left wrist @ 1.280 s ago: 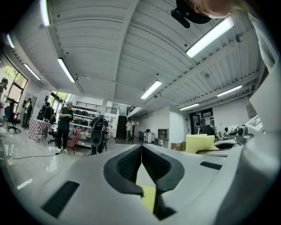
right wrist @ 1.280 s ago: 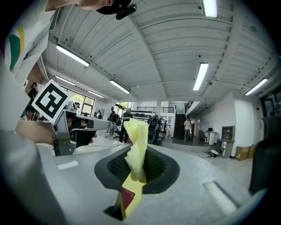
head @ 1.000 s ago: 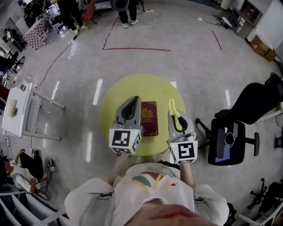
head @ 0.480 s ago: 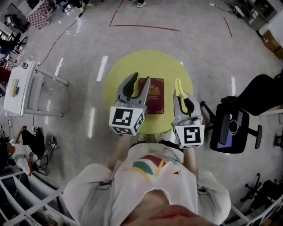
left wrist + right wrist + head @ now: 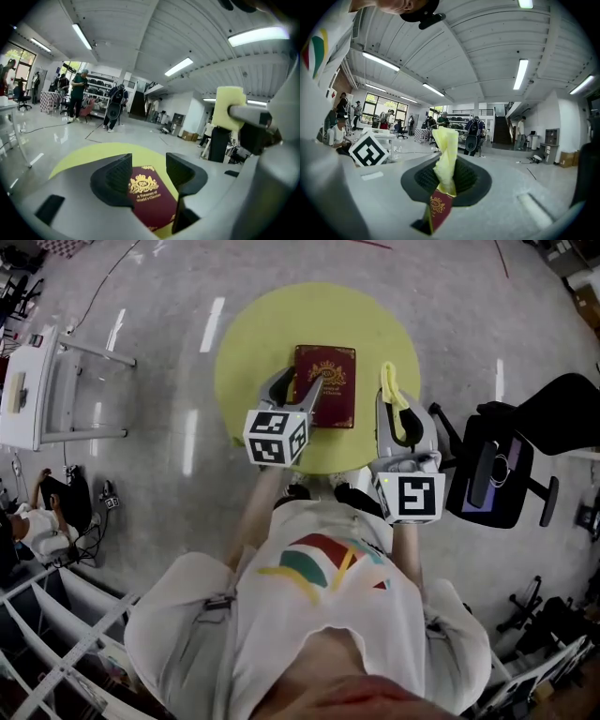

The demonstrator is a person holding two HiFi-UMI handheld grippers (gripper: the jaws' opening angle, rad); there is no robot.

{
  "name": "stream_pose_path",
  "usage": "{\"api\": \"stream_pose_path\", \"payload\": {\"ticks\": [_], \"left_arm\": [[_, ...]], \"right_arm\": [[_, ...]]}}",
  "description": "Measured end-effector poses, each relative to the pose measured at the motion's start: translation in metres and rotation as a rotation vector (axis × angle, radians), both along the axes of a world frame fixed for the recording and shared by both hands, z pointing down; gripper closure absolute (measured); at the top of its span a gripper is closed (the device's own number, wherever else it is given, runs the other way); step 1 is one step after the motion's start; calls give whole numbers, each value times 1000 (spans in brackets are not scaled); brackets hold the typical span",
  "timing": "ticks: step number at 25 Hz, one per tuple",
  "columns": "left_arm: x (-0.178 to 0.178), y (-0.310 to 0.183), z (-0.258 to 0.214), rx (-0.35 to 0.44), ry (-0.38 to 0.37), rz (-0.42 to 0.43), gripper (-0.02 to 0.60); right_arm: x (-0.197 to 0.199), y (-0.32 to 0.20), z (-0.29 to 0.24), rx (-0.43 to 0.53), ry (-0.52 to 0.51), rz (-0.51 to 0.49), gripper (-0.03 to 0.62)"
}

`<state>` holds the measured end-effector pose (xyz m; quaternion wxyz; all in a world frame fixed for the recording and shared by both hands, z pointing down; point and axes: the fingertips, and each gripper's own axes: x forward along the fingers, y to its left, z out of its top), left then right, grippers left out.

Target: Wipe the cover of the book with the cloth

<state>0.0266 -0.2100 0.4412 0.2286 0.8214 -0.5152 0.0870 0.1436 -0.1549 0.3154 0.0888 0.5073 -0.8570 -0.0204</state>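
A dark red book [image 5: 332,381] with gold print lies flat on the round yellow table [image 5: 272,324]. My left gripper [image 5: 300,382] hovers over the book's near left part. Its jaws are opening, and the cover [image 5: 149,199] shows below the gap, with nothing pressed between the pads. My right gripper [image 5: 394,401] is just right of the book, shut on a pale yellow cloth [image 5: 393,388]. In the right gripper view the cloth [image 5: 446,154] stands up out of the shut jaws and the book [image 5: 439,208] shows beneath them.
A black office chair [image 5: 506,465] stands close to the table's right side. A white stand [image 5: 37,381] is on the floor to the left. Several people [image 5: 77,93] stand far across the hall. The person's feet show at the table's near edge.
The left gripper's jaws have gone from shut to wide apart, and it has moved forward over the book's near left corner. The right gripper has kept hold of the cloth.
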Motion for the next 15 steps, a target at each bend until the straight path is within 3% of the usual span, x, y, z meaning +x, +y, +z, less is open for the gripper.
{"api": "stream_pose_path", "payload": {"ticks": [7, 10, 15], "left_arm": [[-10, 22, 95, -214, -79, -19, 371], [-16, 29, 120, -275, -112, -25, 371], [-23, 36, 146, -352, -106, -49, 373]], "right_arm": [[-1, 0, 10, -29, 13, 0, 563], [0, 0, 13, -39, 19, 1, 563], [0, 1, 19, -53, 34, 0, 563]]}}
